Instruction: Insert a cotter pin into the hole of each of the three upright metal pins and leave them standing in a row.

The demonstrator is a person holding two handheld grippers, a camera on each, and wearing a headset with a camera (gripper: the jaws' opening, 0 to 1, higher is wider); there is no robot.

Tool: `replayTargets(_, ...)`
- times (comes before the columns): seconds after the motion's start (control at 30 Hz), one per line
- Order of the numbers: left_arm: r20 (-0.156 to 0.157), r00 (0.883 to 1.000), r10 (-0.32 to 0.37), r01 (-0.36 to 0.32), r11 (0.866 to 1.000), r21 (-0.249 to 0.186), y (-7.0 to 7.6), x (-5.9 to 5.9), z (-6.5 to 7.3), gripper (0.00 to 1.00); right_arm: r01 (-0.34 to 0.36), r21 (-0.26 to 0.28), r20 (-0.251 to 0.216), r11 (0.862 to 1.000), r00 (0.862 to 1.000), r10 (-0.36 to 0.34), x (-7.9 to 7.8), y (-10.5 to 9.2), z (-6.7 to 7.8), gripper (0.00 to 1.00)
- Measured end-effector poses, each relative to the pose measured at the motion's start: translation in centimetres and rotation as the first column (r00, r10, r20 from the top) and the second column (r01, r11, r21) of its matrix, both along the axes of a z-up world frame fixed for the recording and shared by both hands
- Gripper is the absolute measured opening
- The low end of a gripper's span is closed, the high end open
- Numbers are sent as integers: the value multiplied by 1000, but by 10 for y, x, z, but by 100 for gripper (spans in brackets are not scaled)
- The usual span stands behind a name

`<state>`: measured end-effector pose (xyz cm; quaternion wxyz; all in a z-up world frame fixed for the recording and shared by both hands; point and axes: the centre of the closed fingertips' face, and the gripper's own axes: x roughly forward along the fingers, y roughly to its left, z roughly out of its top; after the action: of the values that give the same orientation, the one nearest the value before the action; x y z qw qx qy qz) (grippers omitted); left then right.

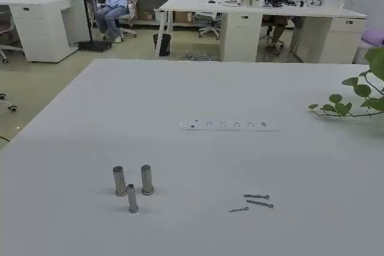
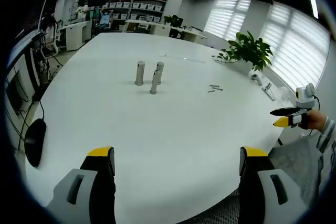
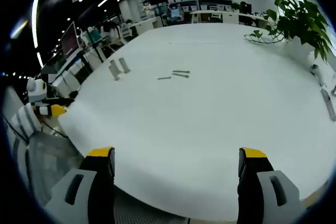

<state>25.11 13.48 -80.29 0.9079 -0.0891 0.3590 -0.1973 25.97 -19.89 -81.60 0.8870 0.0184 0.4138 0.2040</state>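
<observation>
Three metal pins (image 1: 147, 180) stand on end on the white table (image 1: 192, 88), left of the middle and toward the near edge, each with its long axis straight up. They form a tight triangle, two behind and one in front, rather than a row, so I judge that lining them up is part of the work left. Three cotter pins (image 1: 257, 196) lie flat to the right, well apart from the uprights. Their long axes run roughly left to right across the table; two sit almost parallel and the third lies a little nearer and to the left (which end carries the loop is too small to tell). Laid loose like that, they look easy to pinch from above. The left gripper (image 2: 177, 156) and the right gripper (image 3: 176, 156) hover at the near edge, each with its fingers (image 2: 100, 161) spread wide and holding nothing, probably because no pin has been picked yet. A power strip (image 1: 228, 125) lies farther back, and a plant (image 1: 360, 94) reaches in from the far right.
</observation>
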Motion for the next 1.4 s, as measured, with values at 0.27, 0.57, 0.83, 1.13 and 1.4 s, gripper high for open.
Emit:
replayTargets(0.27, -4, 1000, 0, 0, 1000, 7, 1, 0, -1, 99, 4, 3, 0, 1000, 1000, -4, 1, 1, 1, 99)
replayTargets(0.57, -9, 1000, -3, 3, 1000, 16, 1, -2, -2, 99, 8, 1, -5, 1000, 1000, -8, 1, 0, 0, 99)
replayTargets(0.83, -12, 1000, 0, 0, 1000, 15, 2, -2, -3, 99, 7, 3, -7, 1000, 1000, -7, 1, 1, 0, 99)
replayTargets(1.13, -15, 1000, -2, 2, 1000, 12, 2, -3, -2, 99, 23, -19, -26, 1000, 999, -24, -3, -8, -5, 99)
replayTargets(1.4, -22, 1000, -15, 15, 1000, 19, 0, -6, -4, 99, 24, -19, -15, 1000, 1000, -24, -4, -9, -4, 100)
